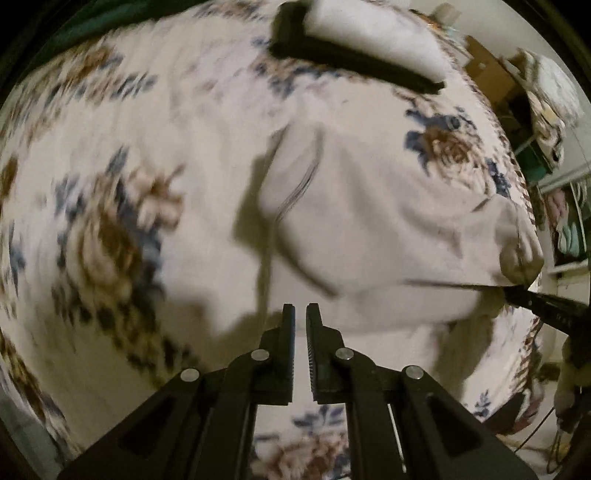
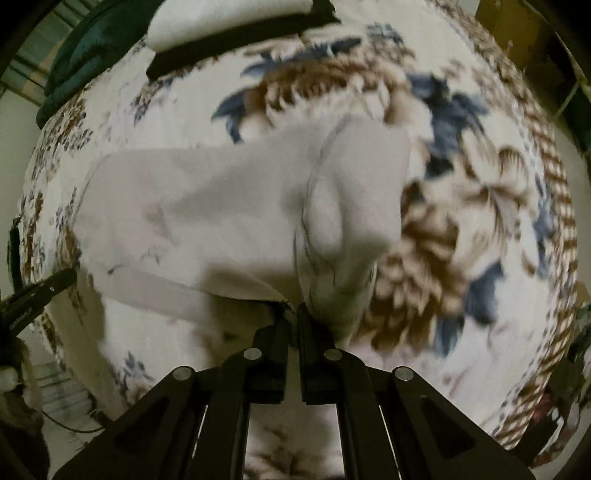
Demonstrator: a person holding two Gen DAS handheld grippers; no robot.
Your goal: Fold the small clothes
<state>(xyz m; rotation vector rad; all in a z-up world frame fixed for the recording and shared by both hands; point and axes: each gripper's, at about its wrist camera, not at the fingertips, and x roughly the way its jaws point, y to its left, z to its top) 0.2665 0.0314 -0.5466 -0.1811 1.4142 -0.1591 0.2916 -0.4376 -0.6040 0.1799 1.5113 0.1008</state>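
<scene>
Reaching low over the floral bedspread (image 1: 110,184), our left hand-held gripper (image 1: 300,308) hovers with fingers nearly pressed together, holding nothing. Our right hand-held gripper (image 2: 292,310) pinches the edge of the soft, pale grey garment (image 2: 221,206), which lies rumpled on the bedspread just ahead of both. A folded white cloth (image 2: 221,18) sits beyond.

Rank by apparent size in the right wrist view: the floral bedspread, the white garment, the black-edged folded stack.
1. Floral bedspread, fills most of the view.
2. White garment, pinched by the right gripper; nearness enlarges it.
3. Black-edged folded stack, far away and cut off, so its size is unsure.
</scene>
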